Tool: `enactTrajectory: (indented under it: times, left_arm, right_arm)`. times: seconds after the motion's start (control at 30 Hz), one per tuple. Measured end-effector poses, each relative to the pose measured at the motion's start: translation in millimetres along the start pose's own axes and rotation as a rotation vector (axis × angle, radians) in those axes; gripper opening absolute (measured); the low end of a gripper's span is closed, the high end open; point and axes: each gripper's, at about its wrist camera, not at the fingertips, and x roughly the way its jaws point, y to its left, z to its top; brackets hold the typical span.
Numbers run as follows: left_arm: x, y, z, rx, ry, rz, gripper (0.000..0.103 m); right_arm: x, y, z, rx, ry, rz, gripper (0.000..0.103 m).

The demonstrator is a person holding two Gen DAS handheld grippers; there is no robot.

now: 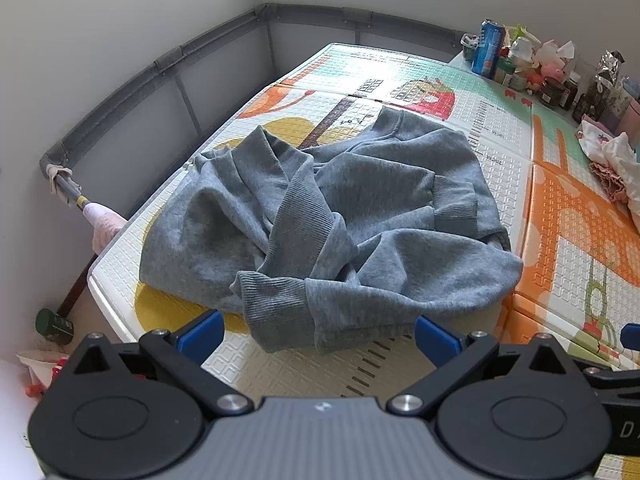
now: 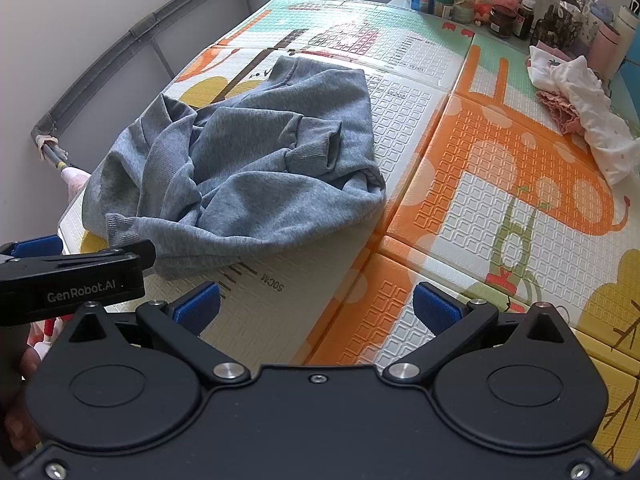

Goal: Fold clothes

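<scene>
Folding hasn't been started yet: grey sweatshirt (image 1: 320, 216) is seen bunched up on the play mat (image 1: 440, 120) just ahead of the left gripper (image 1: 318, 338), both it and the right gripper (image 2: 316, 306) spread wide and empty, so a cuff probably needs grabbing and spreading flat first.

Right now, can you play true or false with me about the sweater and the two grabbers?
1. The gray sweater is folded neatly. False: it lies crumpled in a heap on the play mat.
2. Both grabbers are open and hold nothing. True: the left gripper and the right gripper have their jaws spread wide with nothing between them.
3. The right gripper is right over the sweater. False: it is over bare mat beside it.
4. White and pink clothes lie at the mat's far right. True.
5. The blue can lies on the sweater. False: it stands upright among the jars past the mat's far end.
</scene>
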Motion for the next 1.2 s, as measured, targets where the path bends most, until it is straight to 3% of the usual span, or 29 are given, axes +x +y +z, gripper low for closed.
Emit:
enactTrajectory:
  times: [0.3,0.7,1.2]
  left_arm:
    - [-0.5,-2.8,0.8,0.022,-0.001,0.035,0.103]
    - [-4.1,-1.5,-0.7,0.02,-0.002,0.037,0.103]
    - [-1.4,2.0,-0.6,0.016,-0.001,0.045,0.103]
  right_arm:
    - [-1.9,0.8,-0.9,-0.004,-0.002,0.007,0.103]
    - [-7.6,7.2,-3.5,-0.042,-0.04,-0.009,0.103]
    - [-2.8,4.7,-1.7,-0.025,-0.024,0.001,0.103]
